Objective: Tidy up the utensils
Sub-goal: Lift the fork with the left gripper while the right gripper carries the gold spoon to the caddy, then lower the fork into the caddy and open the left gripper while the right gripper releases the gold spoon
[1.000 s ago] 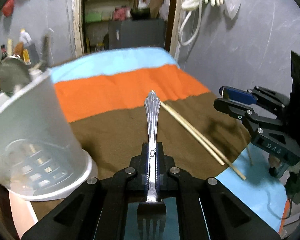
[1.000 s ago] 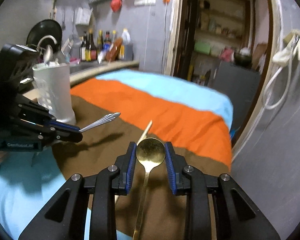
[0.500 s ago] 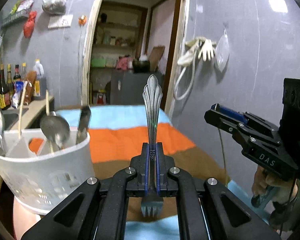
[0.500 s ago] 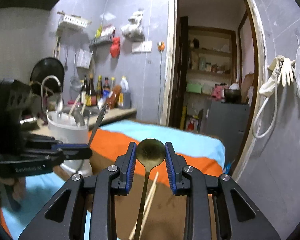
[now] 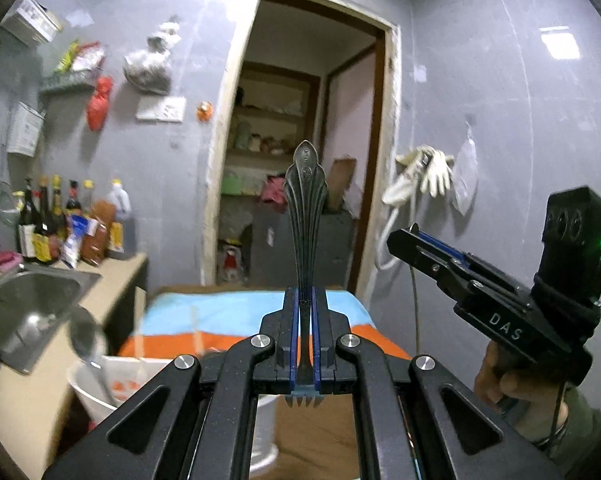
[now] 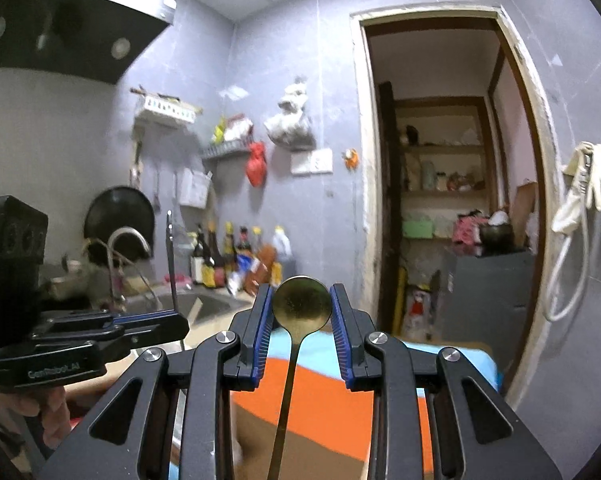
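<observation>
My left gripper (image 5: 305, 300) is shut on a silver fork (image 5: 305, 216); its ornate handle sticks up ahead of the fingers and its tines point back at the camera. The white utensil holder (image 5: 96, 380) sits low at the left, below the gripper, with a spoon (image 5: 86, 336) standing in it. My right gripper (image 6: 301, 300) is shut on the round bowl of a gold spoon (image 6: 300, 304), whose handle hangs down toward the camera. Each gripper shows in the other's view: the right gripper (image 5: 404, 240) at the right, the left gripper (image 6: 172, 320) at the left with the fork (image 6: 171, 264) upright.
A table with a blue, orange and brown striped cloth (image 6: 324, 392) lies below both grippers. A steel sink (image 5: 32, 304) with a faucet (image 6: 124, 240) and several bottles (image 5: 60, 220) are on the counter at the left. An open doorway (image 5: 300, 160) is ahead.
Both grippers rose off the cloth and tipped up to near level, each keeping its utensil. The holder dropped low in the left view; the chopsticks on the cloth are out of sight.
</observation>
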`<state>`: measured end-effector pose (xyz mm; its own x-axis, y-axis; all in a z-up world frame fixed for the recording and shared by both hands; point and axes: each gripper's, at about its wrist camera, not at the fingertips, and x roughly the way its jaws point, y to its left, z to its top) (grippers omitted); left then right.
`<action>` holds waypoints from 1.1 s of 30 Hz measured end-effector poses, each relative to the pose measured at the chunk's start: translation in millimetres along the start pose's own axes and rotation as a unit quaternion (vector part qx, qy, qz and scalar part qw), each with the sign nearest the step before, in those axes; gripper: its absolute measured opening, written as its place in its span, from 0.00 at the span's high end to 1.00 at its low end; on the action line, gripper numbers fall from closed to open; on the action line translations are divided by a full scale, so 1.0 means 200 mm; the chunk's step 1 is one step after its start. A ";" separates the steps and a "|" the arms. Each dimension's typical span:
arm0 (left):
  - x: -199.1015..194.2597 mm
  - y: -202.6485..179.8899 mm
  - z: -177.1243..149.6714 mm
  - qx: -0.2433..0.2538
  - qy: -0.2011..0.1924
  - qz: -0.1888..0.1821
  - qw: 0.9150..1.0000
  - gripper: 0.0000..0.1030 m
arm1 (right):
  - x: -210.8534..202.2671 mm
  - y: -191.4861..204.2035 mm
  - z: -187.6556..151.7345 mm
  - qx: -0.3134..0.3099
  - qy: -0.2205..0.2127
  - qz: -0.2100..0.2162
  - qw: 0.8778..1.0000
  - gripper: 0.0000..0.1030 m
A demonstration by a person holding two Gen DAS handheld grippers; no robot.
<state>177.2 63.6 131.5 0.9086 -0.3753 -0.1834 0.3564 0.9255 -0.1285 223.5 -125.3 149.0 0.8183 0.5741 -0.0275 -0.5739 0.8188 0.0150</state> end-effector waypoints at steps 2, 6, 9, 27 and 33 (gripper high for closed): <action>-0.06 0.06 0.05 -0.007 -0.009 0.013 1.000 0.97 | 0.03 0.03 0.03 0.006 -0.018 0.011 1.000 0.75; -0.15 0.19 0.12 -0.015 -0.024 0.052 0.998 0.97 | 0.12 0.10 0.06 0.026 -0.046 0.036 0.998 0.75; -0.21 0.29 0.14 -0.025 -0.029 0.076 0.996 0.97 | 0.18 0.14 0.05 0.041 -0.062 0.045 0.996 0.75; -0.07 0.65 -0.04 -0.067 -0.002 0.141 0.988 0.97 | 0.43 0.16 -0.18 0.063 -0.089 0.018 0.994 0.75; 0.00 0.64 -0.10 -0.060 0.025 0.143 0.988 0.97 | 0.46 0.18 -0.22 0.048 -0.078 0.018 0.996 0.75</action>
<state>219.5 181.3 94.5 0.9556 -0.1036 -0.2758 0.0551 0.9825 -0.1782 276.3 -42.7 103.7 0.7962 0.5907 0.1311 -0.6038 0.7895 0.1097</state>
